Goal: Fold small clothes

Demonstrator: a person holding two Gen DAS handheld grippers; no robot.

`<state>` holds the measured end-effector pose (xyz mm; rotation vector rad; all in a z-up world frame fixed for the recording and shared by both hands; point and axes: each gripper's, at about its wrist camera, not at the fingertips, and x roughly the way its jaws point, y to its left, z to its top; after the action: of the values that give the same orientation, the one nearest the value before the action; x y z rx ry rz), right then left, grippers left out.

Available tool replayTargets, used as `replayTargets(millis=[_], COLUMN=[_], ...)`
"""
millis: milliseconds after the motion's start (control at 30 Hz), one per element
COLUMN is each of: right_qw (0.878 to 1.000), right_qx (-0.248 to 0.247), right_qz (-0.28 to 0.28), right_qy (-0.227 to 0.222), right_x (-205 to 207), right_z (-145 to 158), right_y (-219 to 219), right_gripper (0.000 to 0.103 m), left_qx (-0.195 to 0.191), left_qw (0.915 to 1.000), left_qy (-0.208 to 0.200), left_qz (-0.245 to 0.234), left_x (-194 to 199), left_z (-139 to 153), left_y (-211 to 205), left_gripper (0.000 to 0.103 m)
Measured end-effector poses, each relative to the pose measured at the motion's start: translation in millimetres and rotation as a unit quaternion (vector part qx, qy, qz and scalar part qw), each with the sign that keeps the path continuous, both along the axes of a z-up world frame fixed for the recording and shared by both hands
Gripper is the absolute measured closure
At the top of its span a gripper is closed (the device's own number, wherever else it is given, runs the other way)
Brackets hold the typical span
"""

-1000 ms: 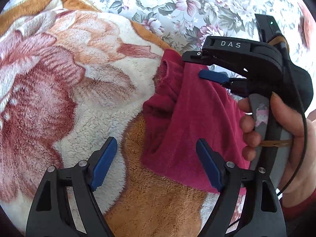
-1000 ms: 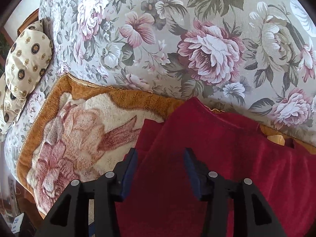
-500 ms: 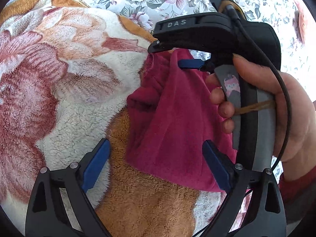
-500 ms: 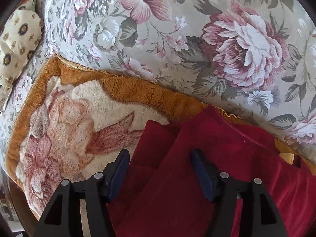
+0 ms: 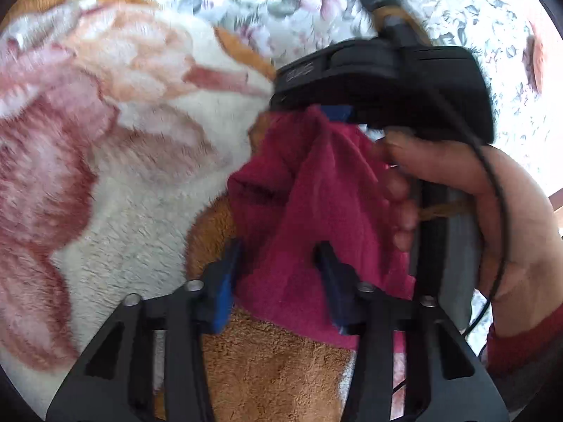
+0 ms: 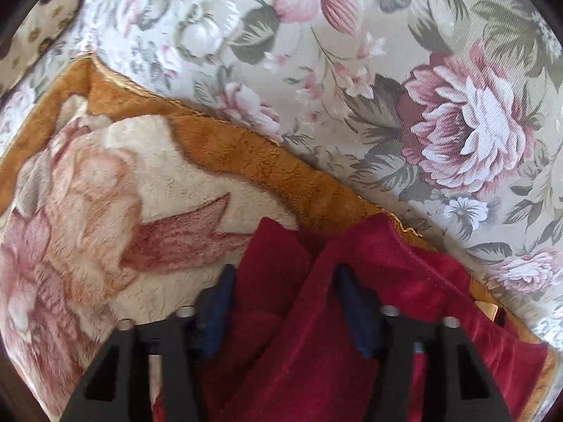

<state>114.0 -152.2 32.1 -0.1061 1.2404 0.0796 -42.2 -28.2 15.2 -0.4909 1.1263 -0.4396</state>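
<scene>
A small dark red garment (image 5: 316, 211) lies bunched on a fleece blanket (image 5: 123, 176). In the left wrist view my left gripper (image 5: 281, 277) stands partly closed around the garment's near edge, blue pads (image 5: 225, 281) on either side of the cloth. My right gripper (image 5: 337, 112), held in a hand, sits at the garment's far end, its blue pad against the cloth there. In the right wrist view the right gripper (image 6: 285, 302) is open, straddling red cloth (image 6: 352, 316) that fills the gap between its fingers.
The blanket has a brown border (image 6: 246, 154) and a pink flower print. It lies on a floral sofa (image 6: 387, 70). A patterned cushion (image 6: 42, 35) sits at the far left. The hand (image 5: 492, 211) and a cable cross the right side.
My left gripper's fingers have narrowed around the garment's near edge. The right gripper has moved left and closer with the far end of the cloth, bunching the garment.
</scene>
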Motion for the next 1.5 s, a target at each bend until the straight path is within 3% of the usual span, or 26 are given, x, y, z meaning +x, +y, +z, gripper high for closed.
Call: replayTargets(millis=[67,133,233,367,533,633,667,767,867,933,1033,1100,1133,1167,1200,1367,1500], right_qw=[1.000,0.997,0.989,0.981,0.971,0.965,0.964,0.959,0.959,0.954,0.927,0.900,0.888,0.879,0.875,0.894,0.894], right_qx=[0.019,0.061,0.105,0.124,0.137,0.139,0.142,0.147,0.137,0.164,0.242,0.297,0.319,0.338,0.347,0.342,0.343], right_qz=[-0.002,-0.019,-0.039,-0.057,-0.096,-0.129,-0.140,-0.172,-0.199,-0.215,-0.256,-0.282,-0.287,-0.287,-0.285,-0.251,-0.247], right_qy=[-0.021,-0.052,-0.092,-0.140,-0.173,-0.179,-0.178,-0.168,-0.149,-0.132,-0.131,-0.149,-0.164,-0.177,-0.180,-0.142,-0.150], right_x=[-11,-26,-51,-95,-148,-175,-182,-200,-207,-208,-216,-233,-242,-251,-257,-259,-246], right_z=[13,33,67,108,141,140,138,118,89,65,42,39,42,43,44,29,19], right_y=[-8,-26,-58,-100,-162,-199,-211,-242,-263,-275,-297,-309,-311,-312,-311,-294,-283], right_gripper=[0.081,0.085,0.087,0.088,0.089,0.089,0.089,0.090,0.090,0.090,0.087,0.073,0.056,0.051,0.050,0.042,0.038], left_qx=[-0.012,-0.014,-0.016,-0.035,-0.032,-0.029,-0.026,0.010,0.022,0.028,0.014,0.011,0.014,0.016,0.016,-0.002,0.045], left_qw=[0.9999,0.9992,0.9961,0.9885,0.9752,0.9658,0.9616,0.9493,0.9462,0.9426,0.9307,0.9194,0.9141,0.9115,0.9116,0.9346,0.9444], left_qy=[-0.010,-0.036,-0.076,-0.119,-0.145,-0.145,-0.144,-0.152,-0.129,-0.127,-0.128,-0.139,-0.152,-0.161,-0.167,-0.144,-0.131], left_qz=[0.002,-0.010,-0.041,-0.087,-0.164,-0.213,-0.232,-0.275,-0.296,-0.307,-0.342,-0.368,-0.376,-0.378,-0.375,-0.325,-0.298], left_x=[-2,-8,-21,-42,-74,-91,-96,-118,-118,-119,-122,-124,-126,-126,-123,-95,-88], left_z=[5,17,39,73,98,102,102,96,71,65,72,82,86,90,93,93,79], left_y=[2,1,-8,-25,-86,-129,-143,-187,-208,-209,-201,-192,-184,-178,-174,-148,-138], left_gripper=[0.074,0.075,0.077,0.077,0.077,0.078,0.088,0.089,0.089,0.089,0.089,0.085,0.081,0.071,0.064,0.062,0.061])
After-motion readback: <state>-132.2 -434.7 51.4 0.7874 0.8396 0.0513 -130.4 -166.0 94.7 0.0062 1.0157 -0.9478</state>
